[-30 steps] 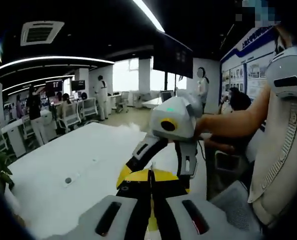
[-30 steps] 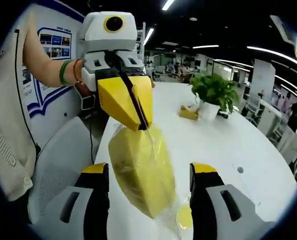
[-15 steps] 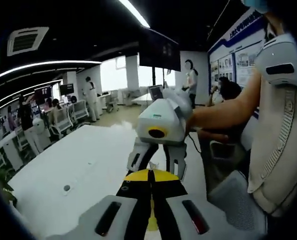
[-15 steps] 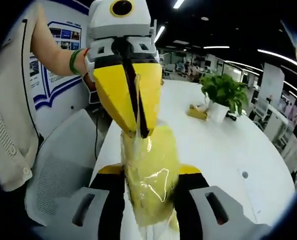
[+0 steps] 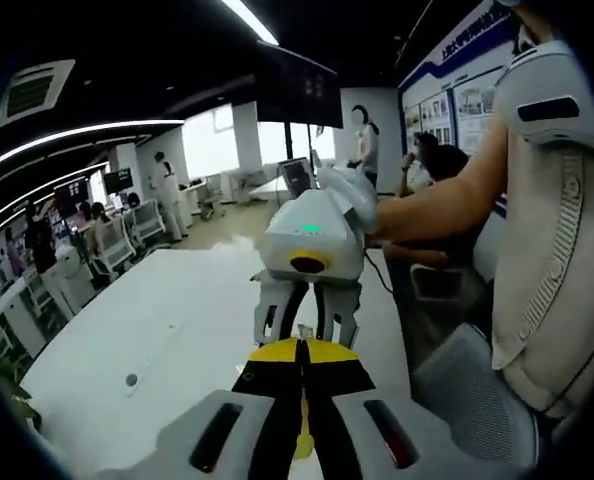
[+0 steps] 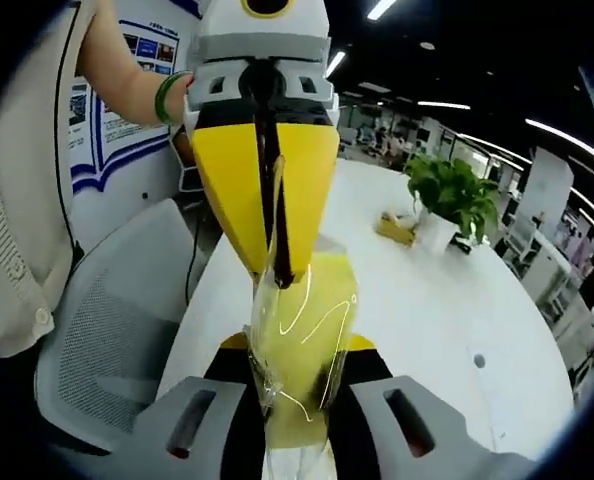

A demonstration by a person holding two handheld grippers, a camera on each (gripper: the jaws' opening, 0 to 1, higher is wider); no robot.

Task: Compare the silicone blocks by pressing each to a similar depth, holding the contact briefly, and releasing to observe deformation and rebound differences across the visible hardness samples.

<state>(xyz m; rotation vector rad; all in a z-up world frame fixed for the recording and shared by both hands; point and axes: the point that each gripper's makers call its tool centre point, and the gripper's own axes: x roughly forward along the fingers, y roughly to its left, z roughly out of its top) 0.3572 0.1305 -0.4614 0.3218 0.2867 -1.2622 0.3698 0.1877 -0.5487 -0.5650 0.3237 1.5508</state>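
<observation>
— Right gripper (image 6: 295, 385) first?

— Squeezed onto the yellow silicone block (image 6: 312, 330) in clear plastic wrap (image 6: 277, 300), low in the centre of the right gripper view. Black and yellow jaws pressed on both sides of the block, wrap wrinkled and shiny over it.

— And the left gripper (image 6: 277, 272)?

— Came down from the top of the same frame, yellow jaws closed on the upper edge of the wrap, just above the block. In the left gripper view, own jaws seen closed together at bottom centre (image 5: 300, 400), with a thin yellow strip between them. Faced the right gripper (image 5: 305, 322) in the middle of that frame, with its white body and green light.

— Around the grippers?

— Held above a white table (image 6: 427, 290), near its edge. Potted green plant (image 6: 447, 195) in the upper right of the right gripper view, with a small yellow object (image 6: 397, 228) lying just beside the pot on the table. Grey mesh chair (image 6: 107, 340) at the left, a person's arm with a green bracelet (image 6: 167, 97) in the upper left. Wall poster (image 6: 117, 110) with blue border behind that arm.

— Farther away?

— Office room with ceiling light strips (image 5: 87, 130), and several people (image 5: 167, 190) standing far back in the left gripper view.
</observation>
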